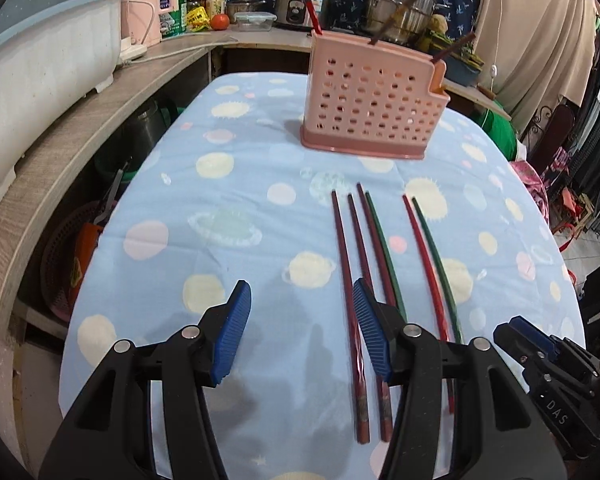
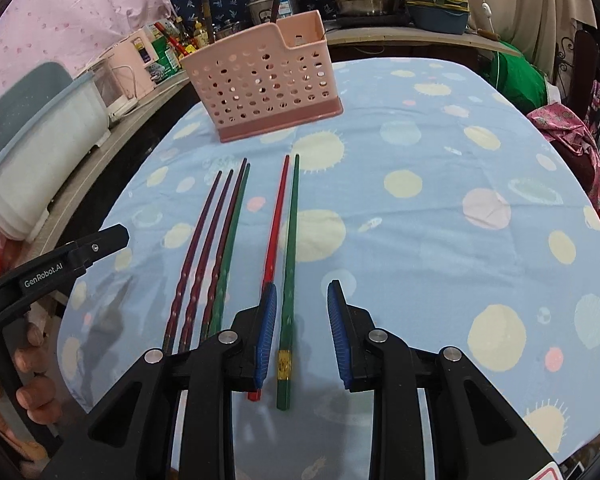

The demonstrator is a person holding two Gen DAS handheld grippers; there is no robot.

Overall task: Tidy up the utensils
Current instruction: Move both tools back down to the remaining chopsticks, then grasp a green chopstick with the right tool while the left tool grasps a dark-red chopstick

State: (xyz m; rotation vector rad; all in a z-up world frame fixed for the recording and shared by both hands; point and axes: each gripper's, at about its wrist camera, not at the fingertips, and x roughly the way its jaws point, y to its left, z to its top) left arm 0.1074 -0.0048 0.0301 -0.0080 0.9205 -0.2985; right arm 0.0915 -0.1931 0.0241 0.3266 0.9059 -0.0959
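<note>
Left gripper (image 1: pixel 302 332) hovers low at the near edge of the table, jaws spread wide, nothing between the pads; its right pad (image 1: pixel 370 330) sits over the near ends of the dark red chopsticks (image 1: pixel 346 280), so it looks lined up to take from the left group. Right gripper (image 2: pixel 302 334) also gaping, holding nothing, straddling the handle end of the green chopstick (image 2: pixel 290 264); its left pad (image 2: pixel 266 334) overlaps the red chopstick (image 2: pixel 274 224) just beside it. Likely about to close on the green one, or the pair. A bare hand (image 2: pixel 28 376) on the left tool's grip shows at the left edge of the right wrist view.

Six chopsticks lie loose on the blue planet-print tablecloth (image 1: pixel 172 208), handles near, tips far, roughly parallel: four on the left (three dark red plus a second green chopstick (image 2: pixel 230 240)), then a gap, then the red and green pair on the right. Laid out this way for an easy end-grab.

Farther on, mid-table, stands the pink perforated utensil holder (image 1: pixel 374 100), upright, well apart from the loose sticks; three chopsticks already poke out the top, so sorting reads as partly done. Beyond it a counter with steel pots (image 1: pixel 400 4), a rice cooker (image 1: pixel 302 2) and a tomato (image 1: pixel 220 21)
</note>
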